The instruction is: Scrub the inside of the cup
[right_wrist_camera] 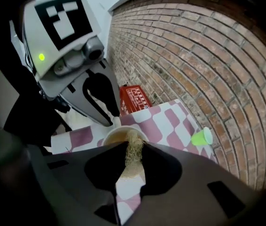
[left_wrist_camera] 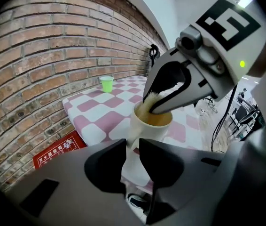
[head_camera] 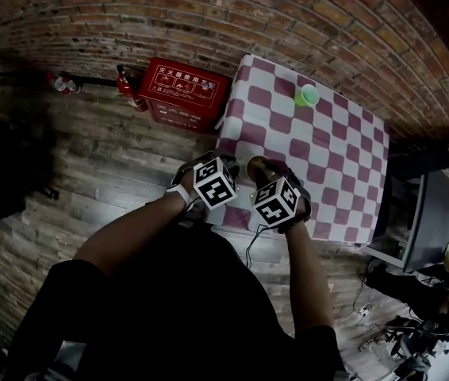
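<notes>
Cream cup [left_wrist_camera: 147,126] in left gripper [left_wrist_camera: 132,149] holds right gripper's [right_wrist_camera: 134,149] probable loofah [right_wrist_camera: 133,161].

A red-brick wall [head_camera: 209,14] is running across the back of the room. Weathered grey-brown wooden planks are covering the floor [head_camera: 90,173]. A surface [head_camera: 335,165] draped in pink-and-white checked cloth is standing against the wall. Beside it, a red box [head_camera: 183,94] with white printed characters is sitting on the floor, and a red fire extinguisher [head_camera: 129,88] is resting just beside the box.
</notes>
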`<act>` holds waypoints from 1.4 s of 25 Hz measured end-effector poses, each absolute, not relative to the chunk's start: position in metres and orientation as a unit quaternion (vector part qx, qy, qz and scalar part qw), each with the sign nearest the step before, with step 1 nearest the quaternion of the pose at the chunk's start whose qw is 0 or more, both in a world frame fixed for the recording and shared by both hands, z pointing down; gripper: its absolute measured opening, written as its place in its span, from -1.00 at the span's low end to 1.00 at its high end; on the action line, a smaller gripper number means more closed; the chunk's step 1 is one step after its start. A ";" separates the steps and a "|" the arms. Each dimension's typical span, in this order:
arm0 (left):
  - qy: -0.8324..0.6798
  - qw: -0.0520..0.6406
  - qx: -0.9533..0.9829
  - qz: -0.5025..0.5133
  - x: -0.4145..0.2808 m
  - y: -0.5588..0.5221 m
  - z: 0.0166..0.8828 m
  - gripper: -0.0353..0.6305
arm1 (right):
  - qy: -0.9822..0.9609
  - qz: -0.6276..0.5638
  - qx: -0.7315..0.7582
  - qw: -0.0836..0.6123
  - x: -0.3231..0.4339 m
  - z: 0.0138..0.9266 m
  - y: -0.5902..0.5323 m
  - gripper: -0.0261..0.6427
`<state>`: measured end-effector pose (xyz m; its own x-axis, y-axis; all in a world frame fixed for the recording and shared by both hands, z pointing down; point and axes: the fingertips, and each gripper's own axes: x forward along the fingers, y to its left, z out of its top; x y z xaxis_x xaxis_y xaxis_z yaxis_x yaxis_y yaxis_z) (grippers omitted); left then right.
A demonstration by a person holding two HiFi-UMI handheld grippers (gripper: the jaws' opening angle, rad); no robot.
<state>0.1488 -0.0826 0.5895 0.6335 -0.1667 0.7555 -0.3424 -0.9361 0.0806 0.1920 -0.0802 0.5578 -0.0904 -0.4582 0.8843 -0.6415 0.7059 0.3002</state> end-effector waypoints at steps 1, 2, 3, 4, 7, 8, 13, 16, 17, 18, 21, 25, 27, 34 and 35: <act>-0.142 0.108 0.897 0.404 0.149 -0.083 0.590 -0.60 | -0.736 0.082 0.391 0.546 0.195 0.548 -0.080 -0.65; -0.142 0.109 0.897 0.404 0.149 -0.083 0.590 -0.60 | -0.738 0.082 0.408 0.531 0.198 0.537 -0.079 -0.65; -0.142 0.111 0.897 0.404 0.149 -0.082 0.590 -0.60 | -0.741 0.083 0.425 0.514 0.201 0.526 -0.079 -0.65; -0.140 0.114 0.897 0.404 0.149 -0.080 0.590 -0.60 | -0.742 0.084 0.442 0.497 0.204 0.514 -0.079 -0.65; -0.139 0.124 0.896 0.402 0.149 -0.079 0.591 -0.60 | -0.743 0.086 0.483 0.455 0.212 0.486 -0.080 -0.65; -0.140 0.126 0.897 0.400 0.149 -0.079 0.591 -0.60 | -0.744 0.093 0.487 0.447 0.213 0.479 -0.080 -0.65; -0.139 0.122 0.897 0.402 0.150 -0.080 0.590 -0.60 | -0.754 0.159 0.459 0.442 0.198 0.490 -0.070 -0.65; -0.136 0.113 0.898 0.403 0.152 -0.080 0.588 -0.60 | -0.742 0.192 0.445 0.464 0.195 0.524 -0.074 -0.65; -0.135 0.108 0.898 0.405 0.152 -0.081 0.588 -0.60 | -0.735 0.204 0.443 0.471 0.197 0.537 -0.077 -0.65; -0.135 0.104 0.898 0.406 0.153 -0.081 0.588 -0.60 | -0.728 0.214 0.442 0.477 0.198 0.549 -0.080 -0.65; -0.134 0.104 0.898 0.407 0.155 -0.082 0.590 -0.60 | -0.708 0.220 0.437 0.510 0.202 0.572 -0.084 -0.65; -0.133 0.111 0.898 0.405 0.154 -0.082 0.592 -0.60 | -0.696 0.190 0.422 0.550 0.200 0.583 -0.083 -0.65; -0.134 0.112 0.897 0.406 0.153 -0.082 0.593 -0.60 | -0.697 0.177 0.418 0.555 0.199 0.579 -0.083 -0.65; -0.133 0.118 0.897 0.404 0.154 -0.085 0.590 -0.60 | -0.717 0.201 0.488 0.456 0.214 0.509 -0.079 -0.65; -0.134 0.117 0.897 0.404 0.154 -0.085 0.590 -0.60 | -0.717 0.202 0.502 0.440 0.217 0.496 -0.078 -0.65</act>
<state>0.1539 -0.0850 0.5898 0.6382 -0.1453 0.7561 -0.3343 -0.9369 0.1021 0.2170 -0.0777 0.4957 -0.1098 -0.5419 0.8333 -0.8971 0.4149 0.1516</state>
